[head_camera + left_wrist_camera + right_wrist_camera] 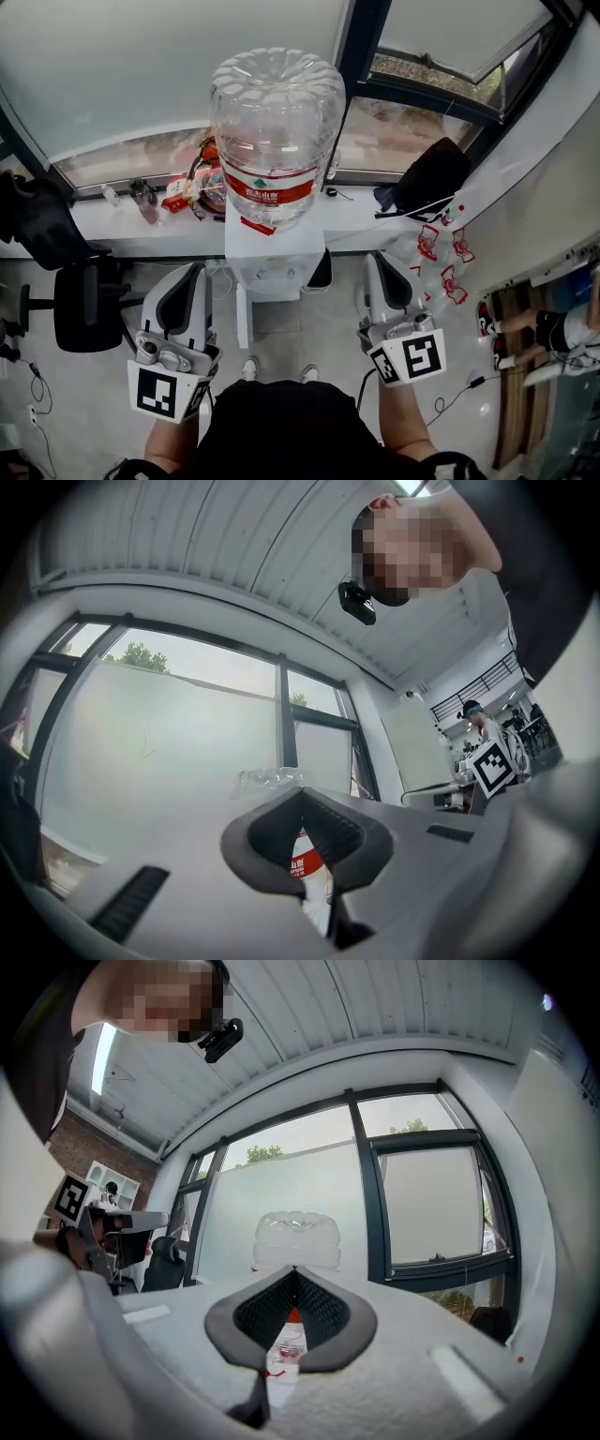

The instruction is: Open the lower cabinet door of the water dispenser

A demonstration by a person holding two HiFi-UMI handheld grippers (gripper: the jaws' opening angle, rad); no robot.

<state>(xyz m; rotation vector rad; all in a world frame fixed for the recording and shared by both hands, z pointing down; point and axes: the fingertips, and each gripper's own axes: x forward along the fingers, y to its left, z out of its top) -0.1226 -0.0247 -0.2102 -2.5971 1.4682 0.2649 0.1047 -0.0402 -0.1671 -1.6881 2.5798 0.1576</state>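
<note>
My hand-held gripper (300,793) points slightly upward, jaws closed tip to tip on nothing. Through the gap below the tips I see a red-labelled bottle (302,862), with a window (169,733) behind it.

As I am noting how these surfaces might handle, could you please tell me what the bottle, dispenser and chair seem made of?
Bottle: clear glossy plastic, ribbed; the background shows through it.
Dispenser: smooth white casing, probably plastic or painted metal; I cannot tell which.
Chair: matte black, likely fabric or mesh, too small to be sure.
</note>
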